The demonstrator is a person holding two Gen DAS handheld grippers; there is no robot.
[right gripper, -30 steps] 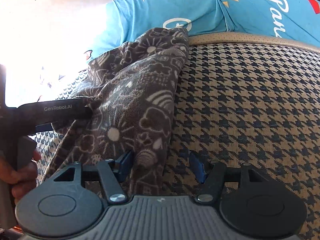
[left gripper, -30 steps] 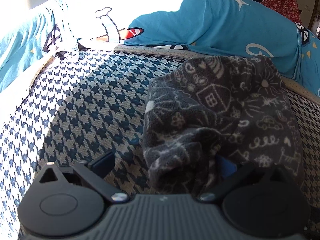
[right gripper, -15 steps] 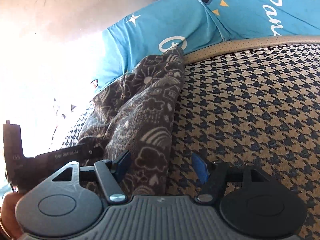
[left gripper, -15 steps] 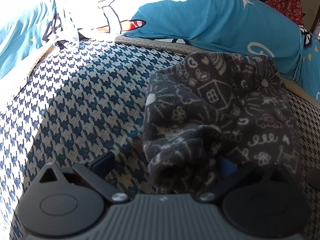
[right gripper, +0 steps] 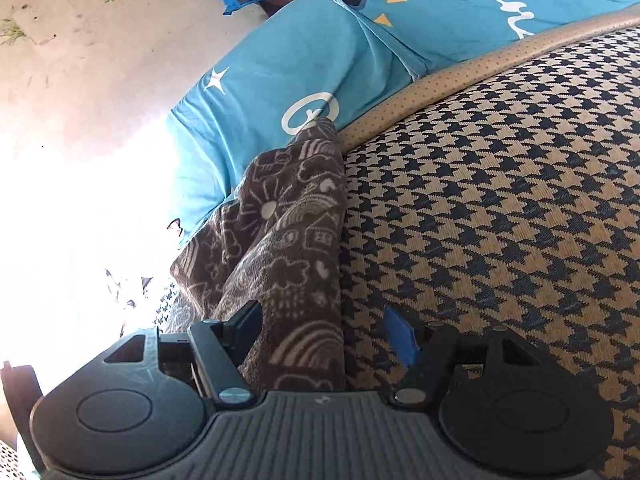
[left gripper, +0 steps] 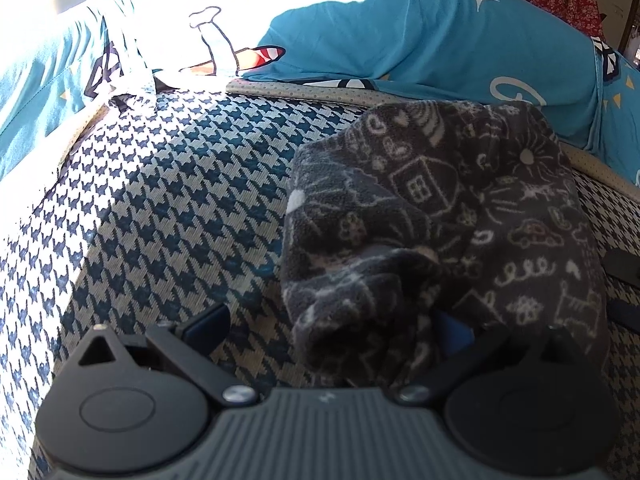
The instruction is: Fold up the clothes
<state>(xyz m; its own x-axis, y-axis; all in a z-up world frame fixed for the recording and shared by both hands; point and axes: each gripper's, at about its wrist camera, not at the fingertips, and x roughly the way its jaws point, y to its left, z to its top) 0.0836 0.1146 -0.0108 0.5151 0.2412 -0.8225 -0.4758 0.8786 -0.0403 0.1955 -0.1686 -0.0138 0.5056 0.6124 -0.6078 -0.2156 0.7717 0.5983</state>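
Lying bunched on houndstooth cushion [left gripper: 168, 208], grey fleece garment [left gripper: 440, 220], blue bedding [left gripper: 460, 40] behind

Dark grey doodle-print fleece garment [left gripper: 436, 216], bunched, on houndstooth cushion, against blue bedding

Grey doodle-print garment [left gripper: 440, 216] — navy houndstooth cushion [left gripper: 168, 200]

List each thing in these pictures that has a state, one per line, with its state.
Grey patterned garment: bunched, lying on the checked cushion.
Left hand-held gripper: open, garment over one finger.
Right hand-held gripper: open, garment edge between its fingers.
Blue sheet: rumpled behind the cushion.
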